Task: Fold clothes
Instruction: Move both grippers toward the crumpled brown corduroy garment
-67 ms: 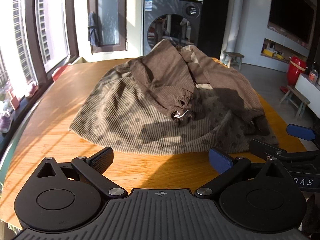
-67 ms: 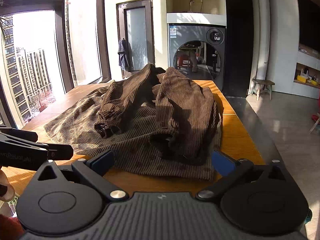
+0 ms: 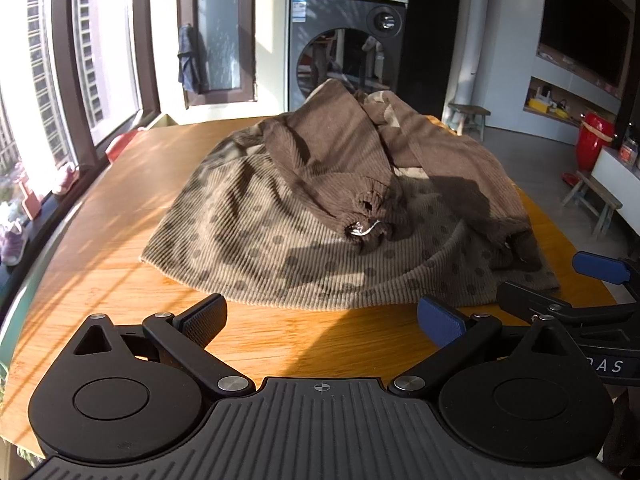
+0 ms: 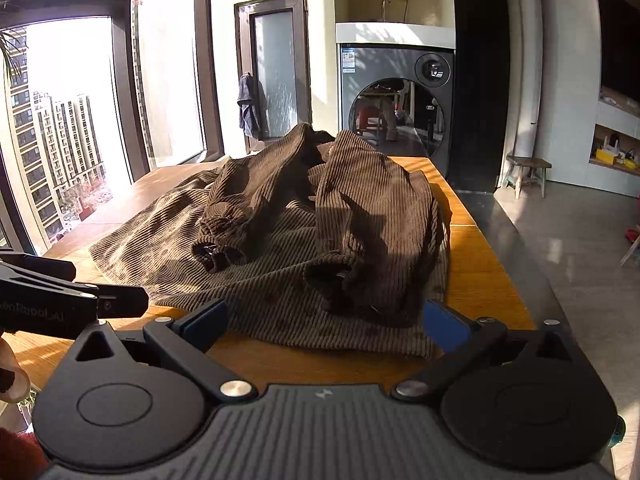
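A brown corduroy garment (image 3: 304,208) with a dotted lower part lies on the wooden table (image 3: 120,240), both sleeves folded over its front. It also shows in the right wrist view (image 4: 360,216). My left gripper (image 3: 320,316) is open and empty, just short of the garment's near hem. My right gripper (image 4: 326,322) is open and empty at the hem's near right corner. The right gripper's fingers (image 3: 596,268) show at the right of the left wrist view; the left gripper's fingers (image 4: 104,300) show at the left of the right wrist view.
A washing machine (image 4: 396,108) stands behind the table. Large windows (image 4: 68,120) run along the left. A small wooden stool (image 4: 528,172) and a red pot (image 3: 596,140) stand on the floor to the right. The table's right edge (image 4: 492,248) is close to the garment.
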`<state>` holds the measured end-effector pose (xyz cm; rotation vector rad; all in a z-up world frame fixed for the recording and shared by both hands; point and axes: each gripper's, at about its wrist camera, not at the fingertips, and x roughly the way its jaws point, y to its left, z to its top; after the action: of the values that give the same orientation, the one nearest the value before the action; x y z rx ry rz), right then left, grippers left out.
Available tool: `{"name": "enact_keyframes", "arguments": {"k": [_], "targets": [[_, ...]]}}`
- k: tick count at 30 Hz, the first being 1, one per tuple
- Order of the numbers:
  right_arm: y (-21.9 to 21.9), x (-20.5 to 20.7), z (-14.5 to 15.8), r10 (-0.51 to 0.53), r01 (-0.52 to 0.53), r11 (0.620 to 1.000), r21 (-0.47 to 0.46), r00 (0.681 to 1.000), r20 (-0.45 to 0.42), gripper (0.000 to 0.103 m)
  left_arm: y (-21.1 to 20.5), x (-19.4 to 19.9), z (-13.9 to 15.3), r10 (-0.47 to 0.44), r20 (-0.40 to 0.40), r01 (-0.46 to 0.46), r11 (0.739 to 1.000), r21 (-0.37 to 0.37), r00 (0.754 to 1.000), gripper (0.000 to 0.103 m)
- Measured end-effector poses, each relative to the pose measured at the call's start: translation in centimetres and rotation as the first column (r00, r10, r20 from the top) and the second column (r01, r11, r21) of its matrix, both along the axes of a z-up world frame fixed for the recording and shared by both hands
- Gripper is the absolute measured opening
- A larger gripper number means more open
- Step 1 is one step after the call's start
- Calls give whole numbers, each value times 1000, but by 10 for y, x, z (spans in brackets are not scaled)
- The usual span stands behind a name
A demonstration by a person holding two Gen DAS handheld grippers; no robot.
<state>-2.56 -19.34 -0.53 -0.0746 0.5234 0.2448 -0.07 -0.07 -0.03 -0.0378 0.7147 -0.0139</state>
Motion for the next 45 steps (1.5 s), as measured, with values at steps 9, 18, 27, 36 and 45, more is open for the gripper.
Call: {"name": "enact_keyframes", "arguments": {"k": [9, 18, 27, 36, 45], "targets": [[-1, -1, -2, -9, 13, 999, 45, 997, -81, 103, 2, 1, -1, 17, -22, -17, 1000, 11, 1000, 103], [-5, 1, -1, -7, 13, 998, 67, 997, -81, 103, 1, 2, -5, 27, -36, -26, 999, 18, 999, 103], [-3, 4, 3, -6, 11, 998, 70, 997, -71, 103, 1, 3, -5, 30, -42, -30, 999, 16, 999, 103], [-2, 4, 3, -2, 7, 998, 66, 997, -73, 103, 2, 4, -7, 31, -54, -30, 999, 10, 998, 103], [-5, 6, 1, -7, 12, 998, 69, 997, -82, 103, 3, 5, -8, 33, -68, -32, 999, 5, 997, 103]]}}
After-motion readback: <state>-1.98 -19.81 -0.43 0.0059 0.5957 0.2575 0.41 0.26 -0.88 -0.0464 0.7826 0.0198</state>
